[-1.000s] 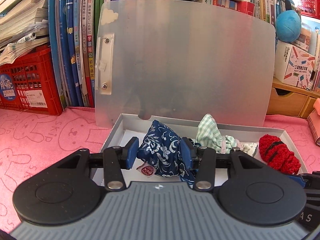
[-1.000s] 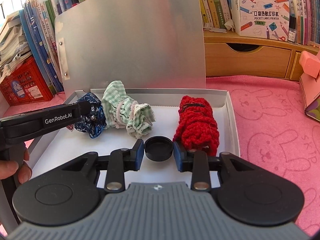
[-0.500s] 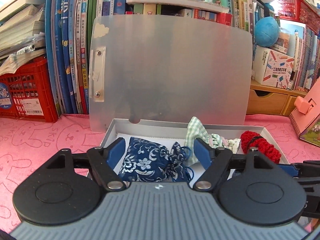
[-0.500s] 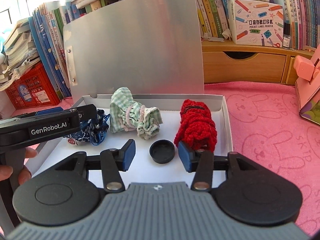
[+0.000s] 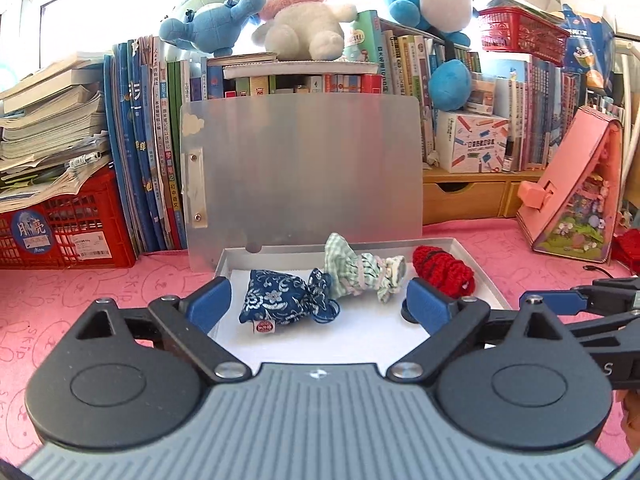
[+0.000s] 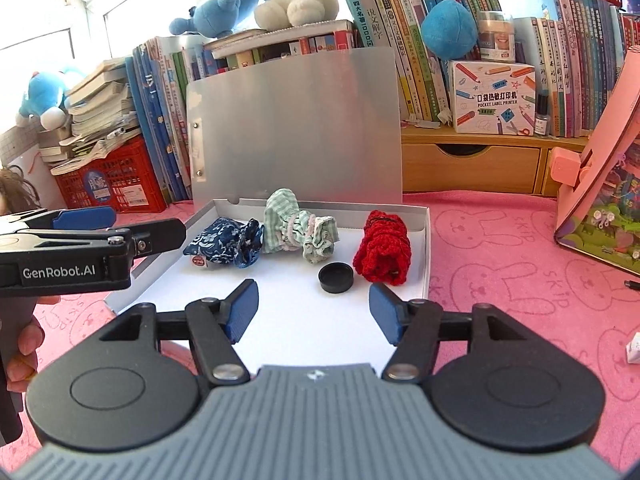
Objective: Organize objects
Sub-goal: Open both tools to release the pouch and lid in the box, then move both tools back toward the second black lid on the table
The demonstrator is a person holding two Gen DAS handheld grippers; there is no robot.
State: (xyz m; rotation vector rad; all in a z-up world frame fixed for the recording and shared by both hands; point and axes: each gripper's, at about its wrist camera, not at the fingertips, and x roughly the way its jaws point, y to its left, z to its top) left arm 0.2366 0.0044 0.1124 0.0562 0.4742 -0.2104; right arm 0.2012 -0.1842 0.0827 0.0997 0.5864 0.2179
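A shallow white box (image 5: pixel 480 276) (image 6: pixel 426 248) lies on the pink cloth, its translucent lid (image 5: pixel 300 172) (image 6: pixel 296 128) standing upright behind it. Inside, left to right, lie a blue floral pouch (image 5: pixel 288 306) (image 6: pixel 224 242), a green checked pouch (image 5: pixel 360 276) (image 6: pixel 296 232) and a red crocheted piece (image 5: pixel 442 270) (image 6: pixel 384 246). A black round cap (image 6: pixel 336 278) sits in front of the red piece. My left gripper (image 5: pixel 318 300) (image 6: pixel 132 226) hangs back from the blue pouch, jaws opening, touching nothing. My right gripper (image 6: pixel 315 304) (image 5: pixel 560 300) hovers short of the cap, jaws opening and empty.
Books, a red crate (image 5: pixel 68 228) and plush toys (image 5: pixel 300 12) line the back. A wooden drawer unit (image 6: pixel 468 168) carries a label-printer box (image 6: pixel 494 96). A pink house-shaped box (image 5: pixel 576 184) stands at the right. A hand (image 6: pixel 24 344) holds the left gripper's handle.
The left gripper let go of the blue pouch and the right let go of the black cap. Both drew back and upward from the box with jaws spreading wider.
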